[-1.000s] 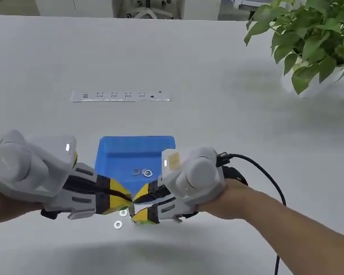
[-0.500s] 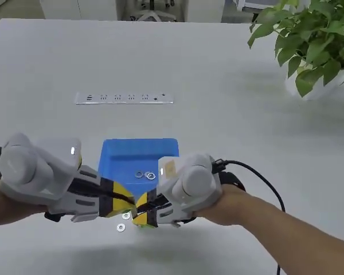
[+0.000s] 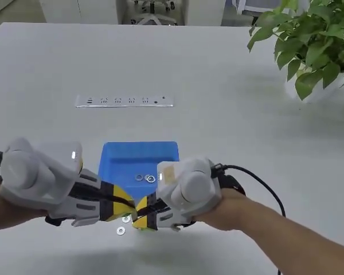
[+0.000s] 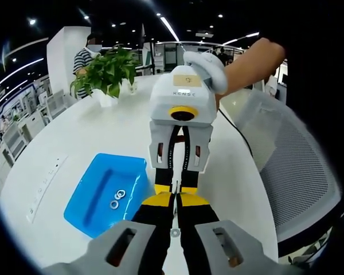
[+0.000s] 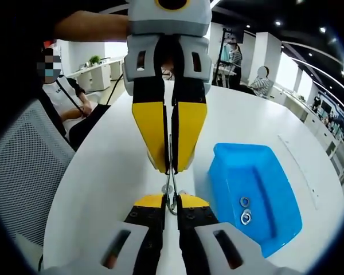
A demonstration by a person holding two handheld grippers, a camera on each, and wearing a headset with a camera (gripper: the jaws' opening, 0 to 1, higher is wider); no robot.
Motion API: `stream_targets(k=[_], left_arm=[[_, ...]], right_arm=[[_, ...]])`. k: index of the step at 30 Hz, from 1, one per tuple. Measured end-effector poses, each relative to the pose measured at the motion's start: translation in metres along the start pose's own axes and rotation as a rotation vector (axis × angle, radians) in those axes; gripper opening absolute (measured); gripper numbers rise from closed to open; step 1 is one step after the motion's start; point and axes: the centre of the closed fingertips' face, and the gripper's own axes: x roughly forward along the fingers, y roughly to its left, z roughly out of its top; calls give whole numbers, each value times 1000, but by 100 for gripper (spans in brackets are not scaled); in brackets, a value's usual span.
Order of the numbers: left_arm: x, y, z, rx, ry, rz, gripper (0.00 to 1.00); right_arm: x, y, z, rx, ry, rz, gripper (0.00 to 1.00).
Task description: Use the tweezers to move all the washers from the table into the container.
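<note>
My left gripper (image 3: 131, 201) and right gripper (image 3: 139, 216) meet tip to tip just in front of the blue container (image 3: 160, 154). Thin metal tweezers (image 5: 171, 186) run between them. Both grippers' jaws look shut on the tweezers: the right gripper (image 5: 171, 201) on the rounded end, the left gripper (image 5: 171, 166) on the other part. Two washers (image 3: 126, 219) lie on the white table below the jaws, the second washer (image 3: 121, 231) nearer me. One table washer (image 4: 175, 232) sits between my left jaws. Inside the container lie more washers (image 3: 144, 179).
A white power strip (image 3: 124, 102) lies on the table beyond the container. A potted plant (image 3: 315, 40) stands at the far right. A black cable (image 3: 264, 180) trails from the right gripper. A mesh chair (image 4: 292, 166) stands beside the table.
The camera has shifted a little, so everything sits slightly lower in the picture. The two grippers stay tip to tip with the tweezers between them. The washers have not moved.
</note>
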Motion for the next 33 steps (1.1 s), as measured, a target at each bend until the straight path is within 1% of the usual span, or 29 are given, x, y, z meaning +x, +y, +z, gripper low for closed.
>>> stream_targets(k=[5,9,12,14,17,20,22,26,28,29,30,31,33], left_arm=[[-2,1,1,-6,-3,12,7],[-8,5,3,-24,-21,45,13],[-12,5,2,-31,-25,61,18],[-15,6,1,-49,-34,73,21],[-18,5,0,-66,-45,83,26],[-22,2,-2,-102,-52,92,32],[-24,1,-3,-112,-61,104,37],[-29,0,-2,-143,-81,132,47],[-32,0,-2,-145,-91,153,51],[-34,-1,-2,-165,-97,165,54],[-35,-1,-2,-172,-101,171,57],[-36,-1,-2,-171,-106,183,59],[-38,-1,-3,-180,-103,194,63]], right_arm=[[0,1,1,-8,4,3,8],[0,1,3,-6,1,9,8],[-3,1,6,-12,-3,9,9],[-4,1,9,-15,-6,10,9],[-6,0,14,-5,-20,8,9],[-8,0,16,-12,-18,10,9],[-10,0,18,-14,-19,9,9],[-17,-2,23,-19,-26,7,9],[-20,-3,26,-20,-33,6,9],[-22,-4,28,-19,-38,4,9],[-23,-4,29,-19,-41,4,9],[-24,-4,30,-19,-43,4,9],[-27,-4,31,-24,-42,4,9]])
